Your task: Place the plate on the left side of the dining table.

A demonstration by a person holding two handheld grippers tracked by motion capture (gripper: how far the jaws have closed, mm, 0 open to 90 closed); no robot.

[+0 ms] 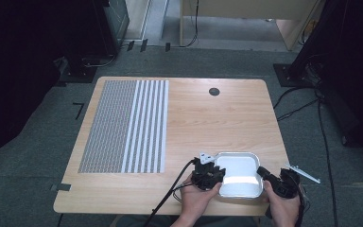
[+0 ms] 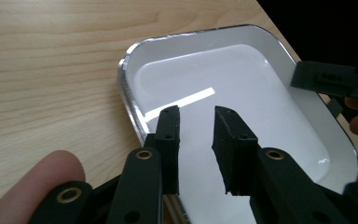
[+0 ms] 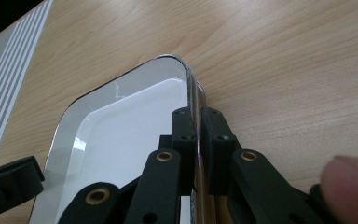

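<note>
My right gripper (image 3: 198, 135) had its jaws pinched on the tray's (image 1: 238, 156) rim at three o'clock. My left gripper (image 2: 196, 140) hung part-open over the nine o'clock rim, holding nothing. I judged a two-sided grasp underway; next, close left. The white tray sat empty at the table's (image 1: 208, 123) five o'clock.

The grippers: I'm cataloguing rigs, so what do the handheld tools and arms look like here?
Both are black. The left gripper carries a grey three-cornered plate and trails a black cable. Each claw has two flat black jaws on arms with brass-coloured rivets. The right gripper looks alike. The forearms are bare, no sleeves.
</note>
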